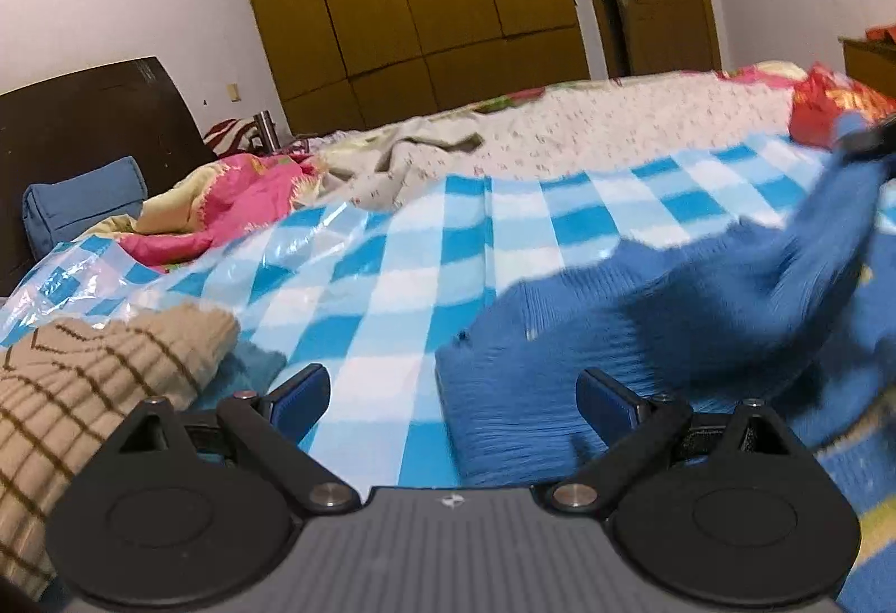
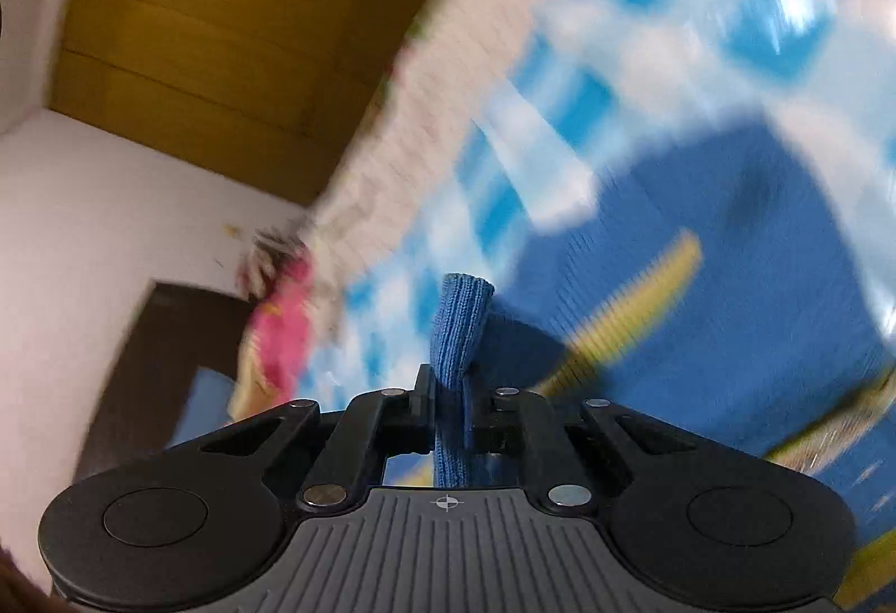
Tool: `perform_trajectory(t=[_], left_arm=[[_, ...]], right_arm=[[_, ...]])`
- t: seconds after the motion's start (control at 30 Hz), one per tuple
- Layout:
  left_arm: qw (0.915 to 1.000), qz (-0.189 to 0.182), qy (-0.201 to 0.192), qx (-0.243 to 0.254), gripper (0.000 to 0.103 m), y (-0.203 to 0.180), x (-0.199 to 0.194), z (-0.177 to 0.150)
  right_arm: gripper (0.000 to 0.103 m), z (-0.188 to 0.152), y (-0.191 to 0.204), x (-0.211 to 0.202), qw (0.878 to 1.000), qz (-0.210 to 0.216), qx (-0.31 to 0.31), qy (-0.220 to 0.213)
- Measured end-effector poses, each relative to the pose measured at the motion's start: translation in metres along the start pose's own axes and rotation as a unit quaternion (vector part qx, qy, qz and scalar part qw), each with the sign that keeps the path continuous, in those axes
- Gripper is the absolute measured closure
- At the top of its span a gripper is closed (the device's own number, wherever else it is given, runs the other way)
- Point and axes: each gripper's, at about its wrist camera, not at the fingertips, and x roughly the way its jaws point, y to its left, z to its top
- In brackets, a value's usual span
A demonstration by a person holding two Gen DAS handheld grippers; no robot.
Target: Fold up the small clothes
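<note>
**A:** Looking at the fold step here, mid-carry. Right gripper pinching shut on a ribbed strip of the blue knit garment, probably a sleeve or cuff, poking up past the fingers like a little tube. Rest of the garment trailing off ahead and to the right of those fingers, lying on the checked plastic sheet spread over the bed. Whole right view smeared and tilted hard, so likely swinging fast.

**B:** Seeing the same from the other side. Left gripper just hovering low, angled down a bit, fingers spread wide apart with nothing between them. Blue knit garment sitting right in front of the right-hand finger, one end getting stretched up and away toward the far right. Beige striped knit bunched off to the left of the fingers, not involved.

**A:** Next move, guessing: bringing that pinched strip across onto the body of the garment and letting go flat. Maybe pinning the near edge with the open fingers first, so the knit stops sliding on that slick plastic.

**B:** Agreed, though can't tell which fold is planned from this.
</note>
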Motion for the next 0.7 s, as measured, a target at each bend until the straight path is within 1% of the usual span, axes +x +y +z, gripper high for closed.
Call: perform_trajectory(t=[0.07, 0.1, 0.13, 0.17, 0.2, 0.23, 0.27, 0.33, 0.4, 0.5, 0.57, 0.63, 0.7], left_arm=[[1.0, 0.004, 0.004, -0.002, 0.0, -0.003, 0.007, 0.002], [0.9998, 0.01, 0.016, 0.006, 0.0, -0.007, 0.014, 0.0], [0.9991, 0.017, 0.034, 0.02, 0.0, -0.013, 0.023, -0.003], [0.9973, 0.025, 0.058, 0.037, 0.0, -0.019, 0.033, -0.008], [0.9963, 0.026, 0.068, 0.045, 0.0, -0.021, 0.037, -0.012], [0.9966, 0.026, 0.064, 0.045, 0.0, -0.021, 0.036, -0.015], [0.9967, 0.025, 0.06, 0.048, 0.0, -0.02, 0.033, -0.015], [0.9966, 0.027, 0.058, 0.052, 0.0, -0.016, 0.03, -0.015], [0.9966, 0.03, 0.06, 0.048, 0.0, -0.012, 0.03, -0.014], [0.9973, 0.026, 0.062, 0.029, 0.0, -0.005, 0.03, -0.011], [0.9976, 0.027, 0.058, 0.025, 0.0, -0.004, 0.029, -0.01], [0.9968, 0.035, 0.058, 0.042, 0.0, -0.007, 0.031, -0.012], [0.9957, 0.042, 0.061, 0.057, 0.0, -0.007, 0.033, -0.016]], right_arm=[[0.094, 0.003, 0.0, -0.022, 1.0, -0.002, -0.01, -0.028], [0.094, 0.001, -0.003, -0.026, 0.999, -0.018, -0.021, -0.033], [0.094, -0.002, -0.008, -0.026, 0.998, -0.05, -0.036, -0.027], [0.093, -0.006, -0.016, -0.021, 0.995, -0.088, -0.045, -0.011], [0.093, -0.011, -0.025, -0.015, 0.992, -0.119, -0.044, 0.013], [0.093, -0.015, -0.036, -0.011, 0.99, -0.137, -0.035, 0.03], [0.09, -0.018, -0.041, -0.01, 0.988, -0.145, -0.031, 0.033], [0.09, -0.018, -0.048, -0.016, 0.988, -0.152, -0.025, 0.024], [0.09, -0.013, -0.047, -0.022, 0.988, -0.153, -0.026, 0.011], [0.09, -0.006, -0.038, -0.027, 0.987, -0.158, -0.041, -0.003], [0.09, -0.001, -0.032, -0.025, 0.985, -0.165, -0.056, -0.01], [0.09, 0.001, -0.029, -0.019, 0.981, -0.183, -0.067, -0.014], [0.09, 0.001, -0.028, -0.013, 0.976, -0.204, -0.081, -0.008]])
